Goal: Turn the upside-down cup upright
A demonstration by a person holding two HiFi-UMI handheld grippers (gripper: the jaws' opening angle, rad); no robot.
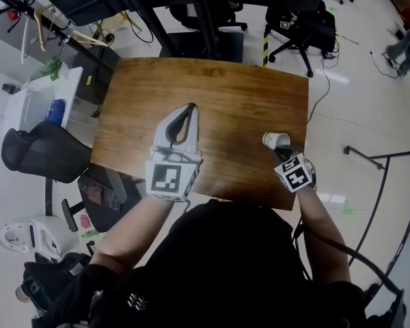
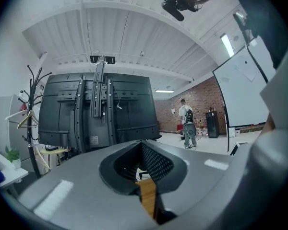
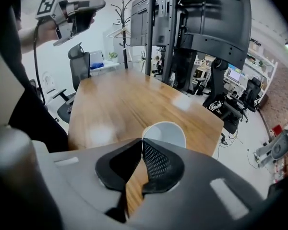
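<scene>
Right gripper view shows the paper cup (image 3: 164,131) straight ahead of the right gripper (image 3: 141,142), its white rim and grey inside rising just beyond the tips, so the mouth faces up toward the camera and not down at the table (image 3: 115,104). In the head view the paper cup (image 1: 276,141) is near the table's (image 1: 219,101) right front corner, touching the tips of the right gripper (image 1: 281,150). Its long axis leans, with the mouth turned up and to the left, so by my reading it is partway between inverted and upright. The 2 right jaws are pressed together at the tips with the near rim right at their seam, and they seem to nip the thin paper wall. The cup body below is hidden behind them. The left gripper (image 1: 190,107) is well apart to the left, raised over the table's middle. The left gripper (image 2: 140,143) has its jaws pressed together on nothing, with only a sliver of wood showing between them. The right hand is plainly the nearer one for finishing the roll.
</scene>
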